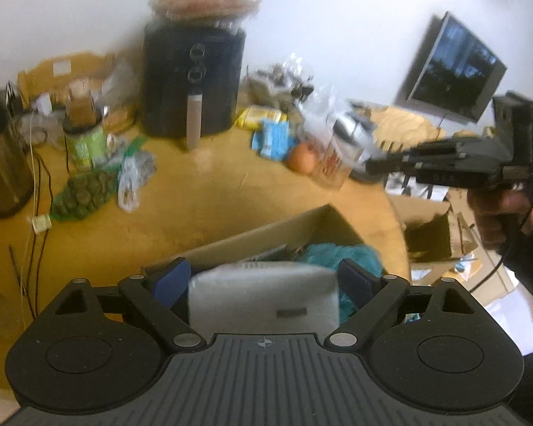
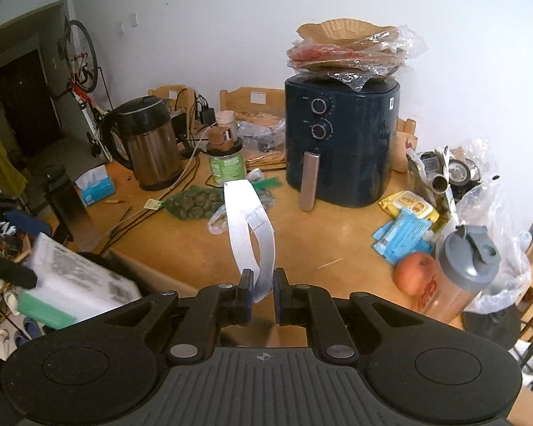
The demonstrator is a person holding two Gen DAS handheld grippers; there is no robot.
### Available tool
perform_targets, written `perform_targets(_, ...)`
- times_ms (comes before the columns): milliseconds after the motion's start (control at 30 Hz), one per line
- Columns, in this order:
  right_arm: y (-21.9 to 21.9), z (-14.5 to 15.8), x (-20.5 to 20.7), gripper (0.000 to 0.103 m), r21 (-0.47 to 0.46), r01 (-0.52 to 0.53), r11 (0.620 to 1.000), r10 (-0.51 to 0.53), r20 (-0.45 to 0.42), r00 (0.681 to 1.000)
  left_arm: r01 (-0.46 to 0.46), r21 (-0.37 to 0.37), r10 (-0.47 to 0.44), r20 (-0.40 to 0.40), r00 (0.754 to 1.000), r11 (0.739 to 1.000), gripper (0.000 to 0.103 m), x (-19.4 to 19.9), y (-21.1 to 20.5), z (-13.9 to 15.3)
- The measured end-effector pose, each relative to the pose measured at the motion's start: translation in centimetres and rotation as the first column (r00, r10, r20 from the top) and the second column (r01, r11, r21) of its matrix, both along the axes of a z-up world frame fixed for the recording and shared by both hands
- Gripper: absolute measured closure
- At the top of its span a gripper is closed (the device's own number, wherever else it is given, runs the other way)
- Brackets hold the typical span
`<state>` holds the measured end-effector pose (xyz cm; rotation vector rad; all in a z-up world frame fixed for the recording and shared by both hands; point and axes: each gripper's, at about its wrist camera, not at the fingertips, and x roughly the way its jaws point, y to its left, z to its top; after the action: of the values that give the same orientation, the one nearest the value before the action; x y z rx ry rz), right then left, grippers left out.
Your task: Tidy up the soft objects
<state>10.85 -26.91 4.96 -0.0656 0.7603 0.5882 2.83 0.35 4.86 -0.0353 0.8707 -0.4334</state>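
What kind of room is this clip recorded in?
Most likely a home dining or kitchen corner: a cluttered wooden table carries an air fryer and an electric kettle, and a bicycle hangs by the doorway.

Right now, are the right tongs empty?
No, the right tongs pinch a white ribbed band that loops up above them.

A white ribbed elastic band [image 2: 250,234] loops upright; a white padded pack [image 1: 264,293] hangs above a cardboard box [image 1: 266,238].
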Motion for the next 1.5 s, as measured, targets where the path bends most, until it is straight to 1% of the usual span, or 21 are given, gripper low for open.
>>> perform_targets(133,-0.2,0.1,-1.3,0.09,0.028,-0.001,1.0,0.001,-0.012,1.0,-0.041,-0.062,0.045,0.058,0.997,0.997,0.012,-0.9,0.8,1.2)
perform_targets(200,-0.1,0.1,-1.7,0.09,0.038,-0.005,0.999,0.006,-0.017,1.0,-0.068,-0.088,0.074,0.07,0.995,0.994,0.012,-1.2,1.2,1.5)
perform_targets(267,0.1,0.0,-2.1,0.09,0.043,-0.013,0.999,0.014,-0.02,1.0,-0.096,-0.089,0.102,0.062,0.993,0.991,0.012,-1.2,1.5,1.4)
perform_targets(467,0.5,0.0,-2.6,0.09,0.068,-0.031,0.997,0.032,-0.019,0.999,-0.169,0.001,0.169,0.02,0.985,0.986,0.012,-1.3,1.8,0.0)
perform_targets(567,0.8,0.4,-2.5,0.09,0.068,-0.047,0.997,0.048,-0.005,0.999,-0.201,0.062,0.202,-0.005,0.979,0.978,0.012,-1.0,1.5,-1.2)
perform_targets(633,0.9,0.5,-2.4,0.089,0.072,-0.053,0.996,0.053,0.001,0.999,-0.229,0.113,0.232,-0.012,0.973,0.967,0.012,-0.7,1.2,-2.0)
perform_targets(667,1.0,0.6,-2.3,0.089,0.072,-0.055,0.996,0.055,0.003,0.998,-0.234,0.12,0.238,-0.019,0.971,0.965,0.012,-0.6,1.1,-2.4)
perform_targets(733,1.1,0.7,-2.2,0.09,0.071,-0.064,0.995,0.064,0.006,0.998,-0.225,0.122,0.233,-0.053,0.971,0.967,0.012,-0.5,1.0,-2.9)
perform_targets(800,1.3,1.0,-2.1,0.09,0.065,-0.076,0.995,0.075,0.016,0.997,-0.2,0.141,0.213,-0.088,0.973,0.97,0.012,-0.4,0.6,-3.4)
perform_targets(933,1.7,1.6,-1.9,0.09,0.059,-0.095,0.994,0.093,0.034,0.995,-0.182,0.193,0.202,-0.088,0.975,0.964,0.012,-1.2,0.2,-3.6)
perform_targets(967,1.7,1.7,-1.8,0.089,0.054,-0.099,0.994,0.097,0.04,0.994,-0.183,0.186,0.201,-0.082,0.976,0.965,0.012,-1.4,0.3,-3.5)
perform_targets(1067,2.0,1.4,-1.5,0.089,0.032,-0.116,0.993,0.114,0.048,0.992,-0.202,0.128,0.212,-0.071,0.975,0.971,0.012,-1.9,1.0,-2.9)
perform_targets(1133,2.6,0.6,-1.3,0.089,0.002,-0.143,0.99,0.143,0.018,0.99,-0.223,0.099,0.23,-0.067,0.971,0.97,0.012,-2.0,1.3,-2.5)
perform_targets(1167,3.0,0.0,-1.2,0.088,-0.032,-0.165,0.986,0.165,-0.004,0.986,-0.235,0.093,0.241,-0.066,0.968,0.968,0.012,-2.0,1.4,-2.4)
perform_targets(1233,3.9,-1.2,-1.7,0.08,-0.117,-0.187,0.975,0.187,-0.005,0.982,-0.253,0.091,0.26,-0.075,0.963,0.963,0.012,-1.7,1.5,-2.3)
perform_targets(1300,4.4,-2.4,-1.8,0.047,-0.167,-0.205,0.964,0.201,-0.039,0.979,-0.276,0.101,0.286,-0.091,0.954,0.956,0.012,-1.5,1.6,-2.3)
perform_targets(1333,4.4,-2.7,-2.1,0.042,-0.171,-0.206,0.964,0.202,-0.039,0.979,-0.285,0.106,0.296,-0.097,0.95,0.953,0.012,-1.4,1.7,-2.3)
perform_targets(1400,4.2,-2.9,-2.5,0.027,-0.154,-0.2,0.968,0.197,-0.038,0.98,-0.297,0.108,0.308,-0.105,0.946,0.949,0.012,-1.2,1.8,-2.2)
perform_targets(1433,4.1,-3.0,-2.7,0.022,-0.142,-0.19,0.971,0.186,-0.039,0.982,-0.303,0.109,0.314,-0.108,0.943,0.947,0.012,-1.2,1.9,-2.2)
perform_targets(1467,4.0,-2.9,-2.8,0.013,-0.133,-0.176,0.975,0.172,-0.039,0.984,-0.308,0.11,0.319,-0.11,0.941,0.945,0.012,-1.1,1.9,-2.2)
perform_targets(1500,3.9,-2.9,-2.9,0.008,-0.12,-0.165,0.979,0.161,-0.039,0.986,-0.312,0.111,0.324,-0.112,0.939,0.944,0.012,-1.1,1.9,-2.2)
